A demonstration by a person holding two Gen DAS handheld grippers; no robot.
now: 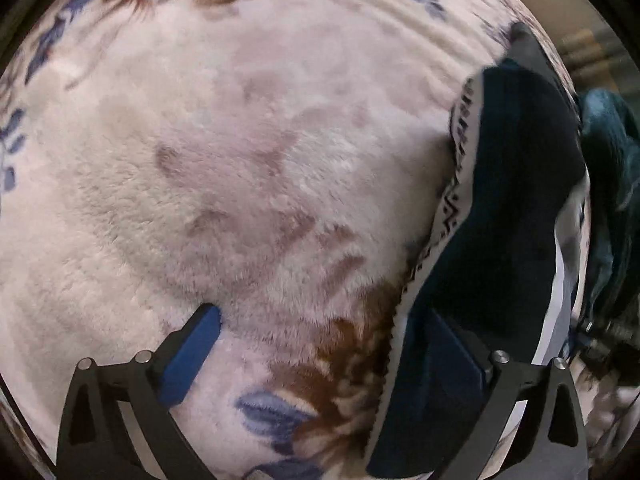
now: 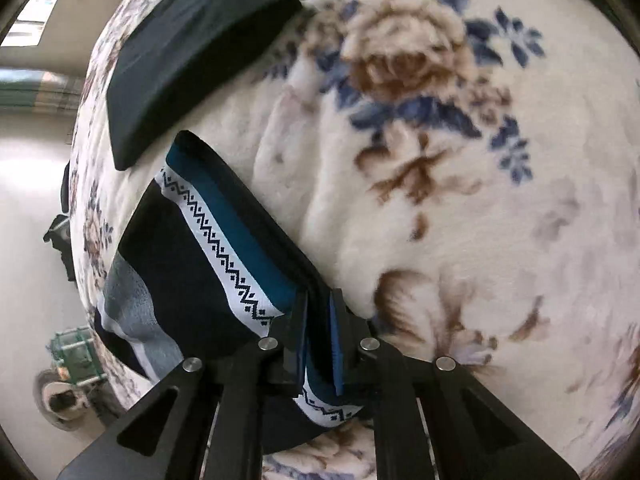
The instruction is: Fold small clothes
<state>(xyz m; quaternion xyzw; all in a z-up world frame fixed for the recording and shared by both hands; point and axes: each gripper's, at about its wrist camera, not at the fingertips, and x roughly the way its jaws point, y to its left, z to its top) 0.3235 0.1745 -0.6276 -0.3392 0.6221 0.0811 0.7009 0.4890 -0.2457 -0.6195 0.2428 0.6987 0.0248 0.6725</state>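
Note:
A dark navy and teal garment with a white zigzag-patterned band lies folded on the floral fleece blanket. My right gripper is shut on its near edge, and several layers of cloth are pinched between the blue pads. In the left wrist view the same garment lies at the right. My left gripper stands wide open over the blanket. Its right finger is over the garment's edge, its left finger is over bare fleece, and no cloth is pinched between them.
A folded black garment lies farther back on the blanket. The bed's edge runs down the left of the right wrist view, with pale floor and a green object below. A teal cloth hangs beyond the bed's edge.

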